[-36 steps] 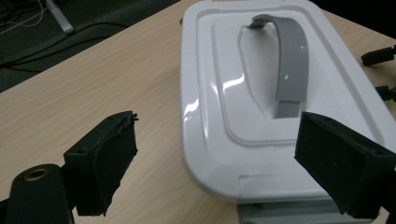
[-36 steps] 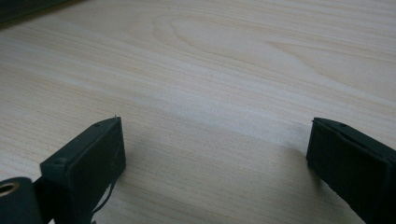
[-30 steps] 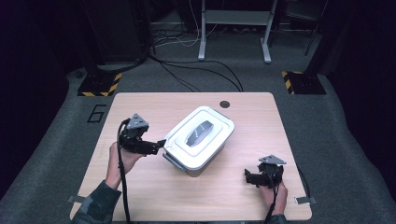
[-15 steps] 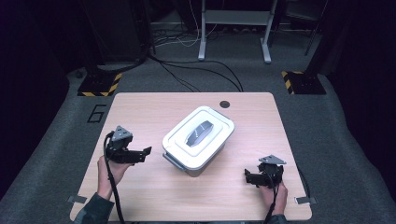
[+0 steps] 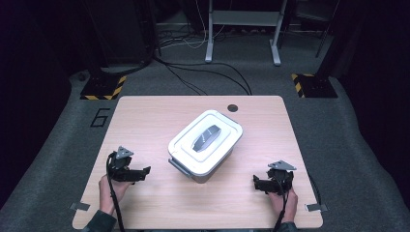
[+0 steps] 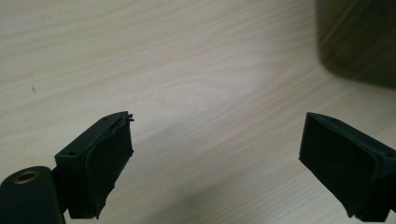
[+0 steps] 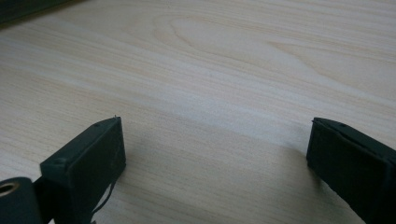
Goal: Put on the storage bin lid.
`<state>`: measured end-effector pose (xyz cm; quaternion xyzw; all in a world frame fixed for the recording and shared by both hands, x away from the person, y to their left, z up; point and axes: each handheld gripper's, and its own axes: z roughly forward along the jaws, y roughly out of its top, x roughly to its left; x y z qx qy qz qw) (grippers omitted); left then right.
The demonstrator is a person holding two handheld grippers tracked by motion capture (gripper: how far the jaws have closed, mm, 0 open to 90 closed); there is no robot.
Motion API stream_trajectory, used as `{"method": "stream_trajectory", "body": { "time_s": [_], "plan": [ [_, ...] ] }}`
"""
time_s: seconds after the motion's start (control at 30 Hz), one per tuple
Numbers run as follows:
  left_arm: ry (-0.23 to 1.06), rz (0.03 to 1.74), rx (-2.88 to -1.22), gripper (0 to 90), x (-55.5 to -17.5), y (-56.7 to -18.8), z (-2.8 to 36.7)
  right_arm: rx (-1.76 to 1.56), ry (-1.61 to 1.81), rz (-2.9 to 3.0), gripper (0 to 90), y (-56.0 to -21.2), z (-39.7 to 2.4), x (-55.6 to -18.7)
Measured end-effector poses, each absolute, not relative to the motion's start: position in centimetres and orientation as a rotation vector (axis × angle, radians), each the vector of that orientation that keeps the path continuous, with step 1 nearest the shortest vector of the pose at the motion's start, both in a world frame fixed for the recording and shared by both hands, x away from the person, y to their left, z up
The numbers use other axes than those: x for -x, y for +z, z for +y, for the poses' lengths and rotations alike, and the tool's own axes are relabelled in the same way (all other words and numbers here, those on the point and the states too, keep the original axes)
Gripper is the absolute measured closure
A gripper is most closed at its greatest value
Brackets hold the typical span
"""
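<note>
You're holding both grippers low over the tabletop [image 5: 145, 116], one on each side of the white lidded box [image 5: 205, 145]. The box is sitting about mid-tabletop, turned diagonally, lid on with a dark grey handle [image 5: 205, 137] lying flat in the lid's recess.

Left gripper [image 5: 140, 173] is sitting near the left front edge, jaws pointing toward the box but well apart from it. Its jaws are standing wide apart with nothing between them, just bare wood grain in the left gripper view [image 6: 215, 140]; a dark corner of the box is showing at upper right there.

Right gripper [image 5: 258, 183] is resting near the right front edge, apart from the box too. Jaws are spread, nothing pinched; the right gripper view [image 7: 215, 154] is giving plain light wood.

Surface: pale wood-grain top, rounded corners, a dark cable grommet [image 5: 233, 108] near the far edge.

Room: grey carpet [image 5: 358, 145], a "6" marked on the floor [image 5: 99, 117] at left, two yellow-black striped blocks [image 5: 102, 87] beyond the far corners, black cables [image 5: 203, 72] running across to a metal desk frame [image 5: 241, 29]. Background is dark.
</note>
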<state>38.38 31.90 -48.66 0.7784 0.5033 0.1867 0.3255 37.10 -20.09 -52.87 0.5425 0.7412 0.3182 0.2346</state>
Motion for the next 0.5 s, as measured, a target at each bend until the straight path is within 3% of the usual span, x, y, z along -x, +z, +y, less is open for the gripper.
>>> {"method": "stream_trajectory", "body": {
  "time_s": [0.17,0.5],
  "plan": [
    [0.461,1.358,-2.044,7.3,-38.2,-51.2,32.5,-1.489,0.873,2.035,3.7,-52.9,-20.1,-37.1],
    [0.565,1.329,-2.001,0.9,-37.9,-53.1,32.7,-1.488,0.874,2.035,3.7,-52.9,-20.1,-37.1]
  ]
}}
